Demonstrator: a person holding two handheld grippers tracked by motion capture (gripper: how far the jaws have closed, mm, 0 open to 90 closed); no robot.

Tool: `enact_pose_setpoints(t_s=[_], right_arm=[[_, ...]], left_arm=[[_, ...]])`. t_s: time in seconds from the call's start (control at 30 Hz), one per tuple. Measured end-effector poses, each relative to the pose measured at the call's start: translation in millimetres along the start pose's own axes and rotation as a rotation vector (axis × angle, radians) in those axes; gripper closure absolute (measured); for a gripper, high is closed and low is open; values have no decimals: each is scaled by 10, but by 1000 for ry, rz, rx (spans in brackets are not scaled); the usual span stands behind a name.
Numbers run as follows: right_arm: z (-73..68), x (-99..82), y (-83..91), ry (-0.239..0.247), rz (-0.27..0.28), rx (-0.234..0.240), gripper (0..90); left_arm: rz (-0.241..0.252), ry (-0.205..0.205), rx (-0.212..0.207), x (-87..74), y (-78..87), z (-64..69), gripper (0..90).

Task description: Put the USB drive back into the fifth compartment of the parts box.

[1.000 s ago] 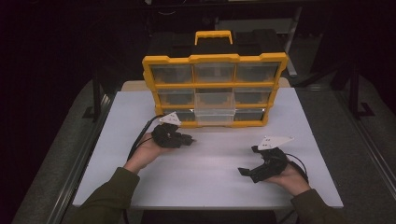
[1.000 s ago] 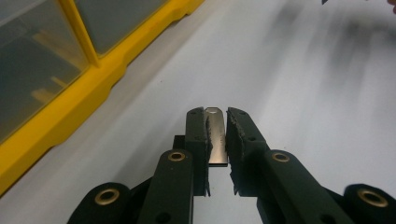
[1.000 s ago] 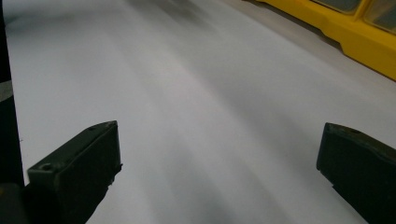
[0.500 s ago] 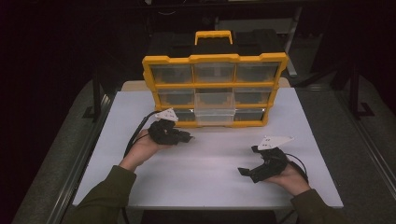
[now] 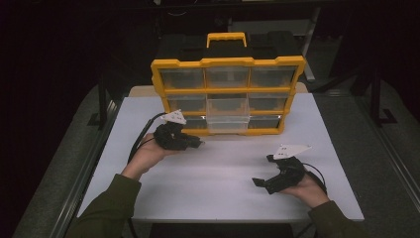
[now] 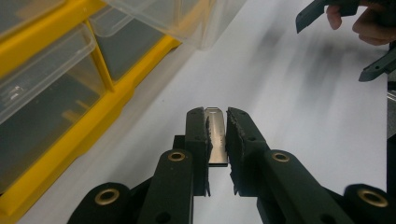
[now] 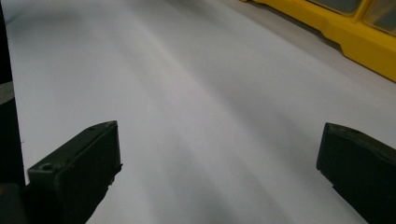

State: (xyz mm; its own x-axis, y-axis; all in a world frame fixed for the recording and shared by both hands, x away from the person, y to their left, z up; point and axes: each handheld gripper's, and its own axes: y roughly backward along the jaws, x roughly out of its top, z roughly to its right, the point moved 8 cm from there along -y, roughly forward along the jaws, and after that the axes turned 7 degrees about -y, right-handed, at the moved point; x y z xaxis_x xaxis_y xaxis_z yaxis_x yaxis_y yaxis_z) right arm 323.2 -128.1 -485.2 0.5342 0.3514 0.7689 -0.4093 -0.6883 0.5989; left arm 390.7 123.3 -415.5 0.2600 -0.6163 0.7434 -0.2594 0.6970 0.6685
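Note:
My left gripper (image 5: 197, 144) hovers over the white table just in front of the yellow organizer's (image 5: 228, 94) bottom left drawers. In the left gripper view its jaws (image 6: 216, 114) are shut on a small flat silver metal strip (image 6: 216, 140), which stands upright between the pads. My right gripper (image 5: 263, 170) rests low near the table's front right, with its jaws wide apart. In the right gripper view nothing lies between its jaws (image 7: 219, 128), just bare white table (image 7: 196, 93).
The organizer has clear drawers in a yellow frame and a yellow handle (image 5: 227, 37). A clear middle drawer (image 5: 227, 116) is pulled out toward me. The other hand and its gripper (image 6: 359, 28) appear far off in the left gripper view. Cables trail from both grippers.
My left hand has lifted a little with the metal strip, drifting up toward the organizer in the high view. The right hand has stayed where it was.

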Motion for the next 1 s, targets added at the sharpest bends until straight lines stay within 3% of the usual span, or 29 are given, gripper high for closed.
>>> enact_pose_setpoints(t_s=[1.0], right_arm=[[-8, 7, 0, 0, 2, 3, 0]], left_arm=[[64, -46, 13, 513, 448, -79, 792]])
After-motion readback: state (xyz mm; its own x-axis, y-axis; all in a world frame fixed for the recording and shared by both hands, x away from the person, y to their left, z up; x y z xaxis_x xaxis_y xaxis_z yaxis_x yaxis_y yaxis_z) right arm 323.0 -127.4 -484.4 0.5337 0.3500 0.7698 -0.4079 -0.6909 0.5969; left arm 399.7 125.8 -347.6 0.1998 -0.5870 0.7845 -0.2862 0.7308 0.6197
